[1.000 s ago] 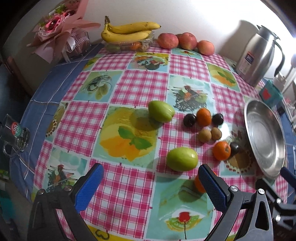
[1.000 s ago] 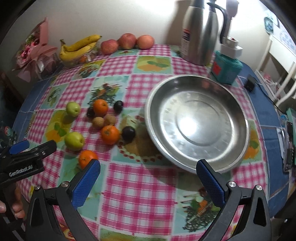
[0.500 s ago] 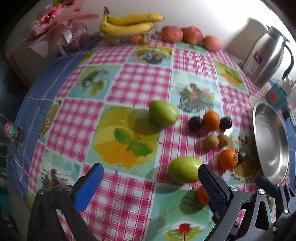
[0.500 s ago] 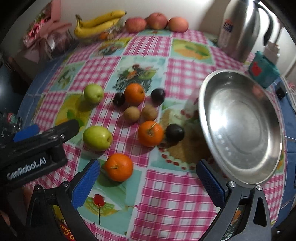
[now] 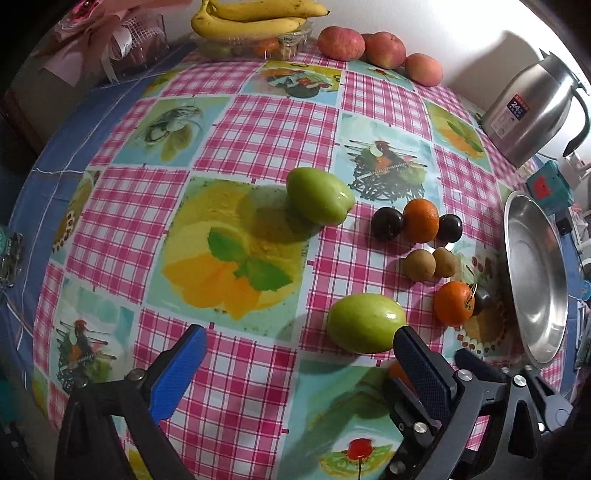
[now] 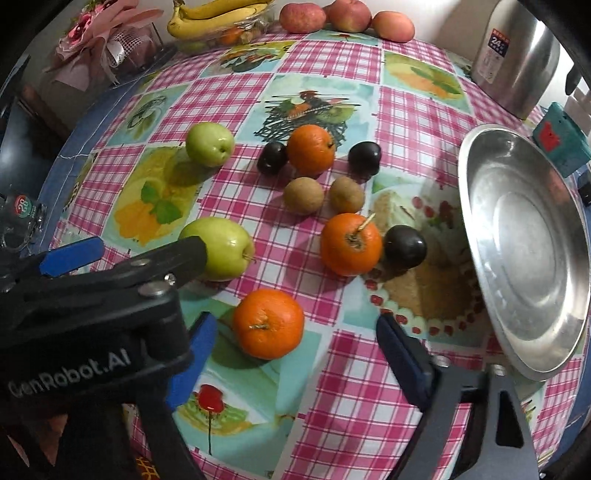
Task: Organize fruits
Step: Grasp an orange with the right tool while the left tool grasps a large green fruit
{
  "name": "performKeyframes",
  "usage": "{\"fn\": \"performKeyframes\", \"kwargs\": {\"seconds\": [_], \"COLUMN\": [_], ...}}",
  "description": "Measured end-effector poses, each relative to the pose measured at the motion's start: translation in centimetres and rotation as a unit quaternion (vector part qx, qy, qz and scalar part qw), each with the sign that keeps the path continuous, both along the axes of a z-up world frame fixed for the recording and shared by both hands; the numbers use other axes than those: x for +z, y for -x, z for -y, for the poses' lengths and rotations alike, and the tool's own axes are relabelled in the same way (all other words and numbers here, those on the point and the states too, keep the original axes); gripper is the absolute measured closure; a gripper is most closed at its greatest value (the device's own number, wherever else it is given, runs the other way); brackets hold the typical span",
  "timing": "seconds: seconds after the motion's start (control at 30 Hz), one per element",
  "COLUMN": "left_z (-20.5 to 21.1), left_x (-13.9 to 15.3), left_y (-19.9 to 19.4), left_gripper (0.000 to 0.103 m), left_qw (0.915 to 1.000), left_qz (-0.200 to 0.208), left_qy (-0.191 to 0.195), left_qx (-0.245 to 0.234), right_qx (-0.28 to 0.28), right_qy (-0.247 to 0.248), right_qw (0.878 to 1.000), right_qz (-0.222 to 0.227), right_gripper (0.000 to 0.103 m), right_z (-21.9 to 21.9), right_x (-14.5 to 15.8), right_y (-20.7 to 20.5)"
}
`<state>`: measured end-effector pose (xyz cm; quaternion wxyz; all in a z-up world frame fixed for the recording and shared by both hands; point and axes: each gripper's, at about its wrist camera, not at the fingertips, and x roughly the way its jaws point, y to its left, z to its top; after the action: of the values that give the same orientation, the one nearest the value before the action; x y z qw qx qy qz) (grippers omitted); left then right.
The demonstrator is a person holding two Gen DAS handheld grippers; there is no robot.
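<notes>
Loose fruit lies mid-table: two green apples (image 5: 365, 323) (image 5: 317, 201), three oranges, three dark plums and two brown kiwis (image 6: 303, 195). The nearest orange (image 6: 269, 323) sits just ahead of my right gripper (image 6: 299, 354), which is open and empty. My left gripper (image 5: 295, 365) is open and empty, with the near green apple (image 6: 221, 249) just beyond its right finger. The left gripper's body (image 6: 92, 295) covers the lower left of the right wrist view. An empty steel plate (image 6: 524, 251) lies at the right.
Bananas (image 5: 255, 18) on a clear box and three red apples (image 5: 380, 50) line the far wall. A steel thermos (image 5: 532, 110) and a teal box (image 6: 561, 138) stand at the far right. A pink bouquet (image 6: 99, 37) is far left. A glass (image 6: 22, 218) stands at the left edge.
Both grippers have moved forward and lower toward the fruit. The right gripper has swung left from the plate, so the nearest orange now lies between its fingers' line.
</notes>
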<state>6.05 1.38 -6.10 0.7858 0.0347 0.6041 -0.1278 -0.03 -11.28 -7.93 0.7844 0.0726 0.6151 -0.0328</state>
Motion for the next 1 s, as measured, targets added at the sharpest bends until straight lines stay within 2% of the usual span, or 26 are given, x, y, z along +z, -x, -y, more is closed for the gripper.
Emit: {"fn": "performKeyframes", "kwargs": {"seconds": [0.1,0.3,0.47,0.73,1.0], "left_z": [0.2,0.4,1.1,3.3,4.7], "left_x": [0.1,0.4,0.4,-0.5,-1.1], "left_y": [0.1,0.3,0.2,0.4,0.5], "left_gripper": [0.007,0.011,0.013,0.022,0.043], "left_qw": [0.9999,0.9997,0.9992,0.998,0.9968], "left_qz": [-0.006,-0.008,-0.011,-0.017,-0.015], "left_qy": [0.009,0.019,0.032,0.02,0.01], "left_qx": [-0.001,-0.01,-0.021,-0.057,-0.078], "right_qx": [0.003,0.009,0.006,-0.028,-0.046], "right_qy": [-0.007,-0.034,-0.045,-0.046,-0.037], "right_qw": [1.0,0.999,0.999,0.999,0.998], "right_qz": [-0.009,-0.002,-0.001,0.0,-0.011], "right_gripper": [0.038,0.061,0.061,0.061,0.061], "right_z": [-0.5,-1.0,-1.1,0.9,2.6], "right_x": [-0.3,-0.3,-0.2,0.6,0.9], "right_y": [-0.2,-0.6,-1.0,-0.6,0.2]}}
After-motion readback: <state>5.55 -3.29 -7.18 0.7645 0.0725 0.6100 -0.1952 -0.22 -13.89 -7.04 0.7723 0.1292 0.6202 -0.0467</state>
